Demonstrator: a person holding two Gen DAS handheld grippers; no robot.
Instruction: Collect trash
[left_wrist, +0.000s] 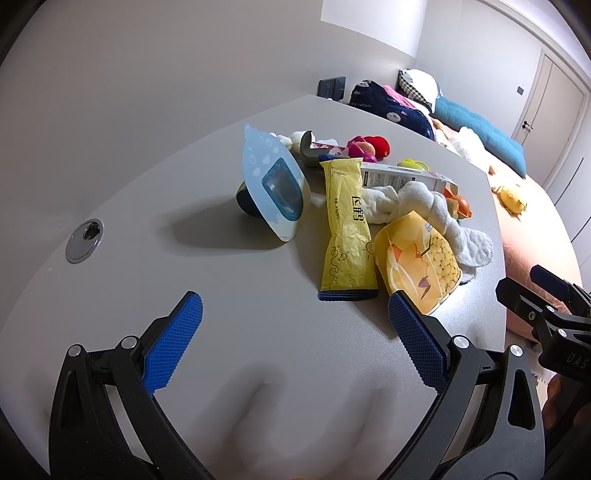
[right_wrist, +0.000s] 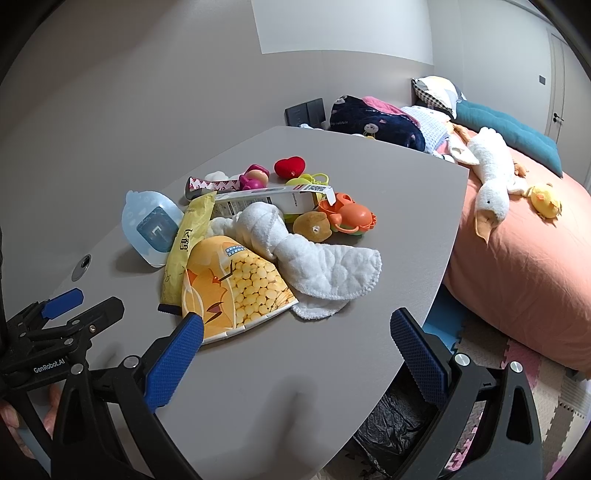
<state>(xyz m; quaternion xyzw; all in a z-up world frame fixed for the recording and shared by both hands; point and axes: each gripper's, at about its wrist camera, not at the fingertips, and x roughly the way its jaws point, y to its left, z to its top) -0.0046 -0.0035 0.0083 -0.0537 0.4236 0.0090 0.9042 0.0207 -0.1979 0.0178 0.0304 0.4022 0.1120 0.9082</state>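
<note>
A pile of trash and toys lies on the grey table (left_wrist: 240, 350). In it are a yellow corn-print snack bag (left_wrist: 421, 258) (right_wrist: 236, 291), a long yellow wrapper (left_wrist: 345, 225) (right_wrist: 186, 240), a light blue blister pack (left_wrist: 275, 184) (right_wrist: 151, 225) and a white carton (left_wrist: 402, 179) (right_wrist: 266, 199). My left gripper (left_wrist: 295, 325) is open and empty, just short of the two yellow bags. My right gripper (right_wrist: 295, 332) is open and empty, its left finger beside the corn bag.
A white towel (right_wrist: 317, 258), a red heart (right_wrist: 290, 166), orange and pink plastic toys (right_wrist: 347, 218) and a tape strip (right_wrist: 210, 184) lie in the pile. A cable grommet (left_wrist: 85, 240) sits left. A black bin bag (right_wrist: 395, 417) is below the table's right edge. A bed (right_wrist: 517, 266) stands right.
</note>
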